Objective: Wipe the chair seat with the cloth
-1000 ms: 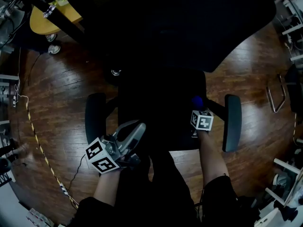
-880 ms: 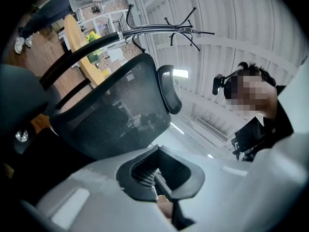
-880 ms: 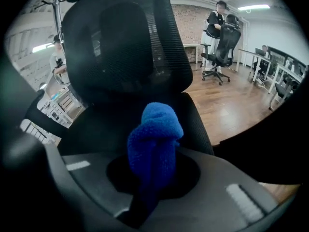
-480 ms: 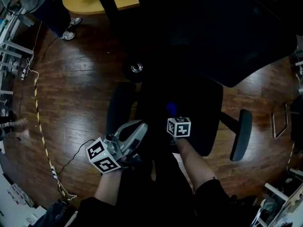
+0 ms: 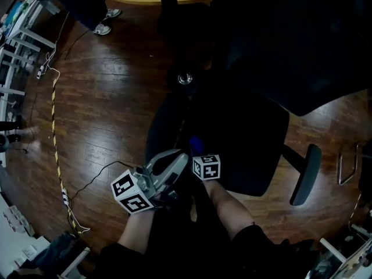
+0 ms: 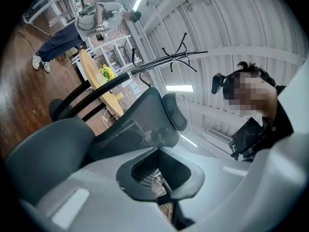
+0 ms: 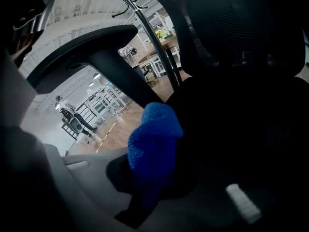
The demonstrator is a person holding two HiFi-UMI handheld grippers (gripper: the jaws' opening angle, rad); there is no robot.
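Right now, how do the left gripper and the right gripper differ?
The right gripper is shut on the blue cloth; the left gripper is shut on nothing. The right gripper points low across the chair seat; the left gripper points up past the backrest toward the ceiling. Both sit side by side at the seat's near edge.

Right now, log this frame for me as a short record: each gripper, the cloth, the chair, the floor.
right gripper: shut on the blue cloth
blue cloth: bunched, at the chair seat edge nearest the person; contact with the seat too dark to tell
left gripper: jaws together, nothing between them, held beside the right gripper
office chair: black, mesh back, armrest just beyond the cloth
floor: dark wooden boards
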